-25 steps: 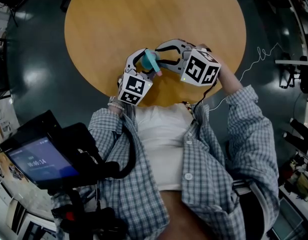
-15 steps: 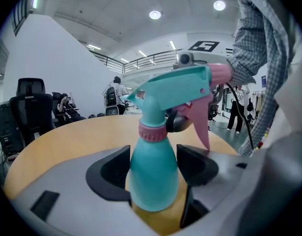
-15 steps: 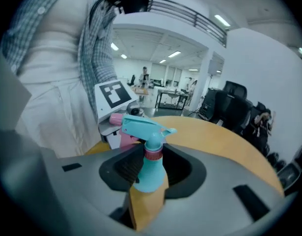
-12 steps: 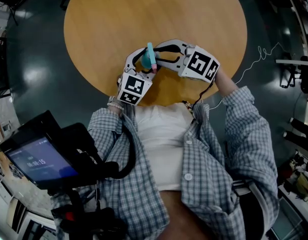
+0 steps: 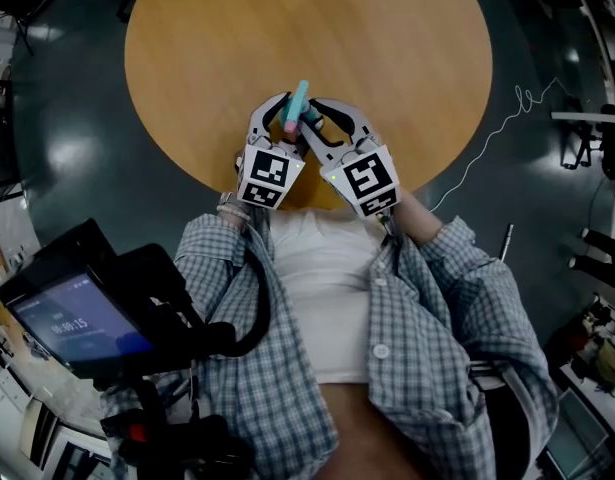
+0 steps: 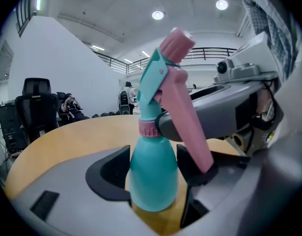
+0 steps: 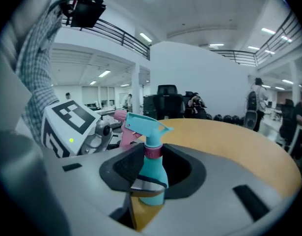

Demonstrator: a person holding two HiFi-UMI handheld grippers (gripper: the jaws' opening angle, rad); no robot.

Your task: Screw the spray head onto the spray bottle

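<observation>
A teal spray bottle [image 6: 153, 176] stands upright over the near edge of the round wooden table [image 5: 387, 48]. Its teal spray head [image 6: 158, 77] has a pink trigger and nozzle and sits on the neck, with a pink collar [image 6: 148, 128] below it. My left gripper [image 5: 280, 118] is shut on the bottle's body. My right gripper [image 5: 312, 120] comes in from the right, and its pads close on the collar [image 7: 152, 151]. In the head view only the spray head [image 5: 298, 101] shows between the two grippers.
A dark screen on a black mount [image 5: 77, 318] sits at my lower left. A white cable [image 5: 497, 133] trails over the dark floor right of the table. An office chair [image 6: 38, 107] and some people are far behind the table.
My right gripper has swung from the bottle's right side round toward my body, its marker cube now beside the left one. The spray head has turned with it. The left gripper has stayed put.
</observation>
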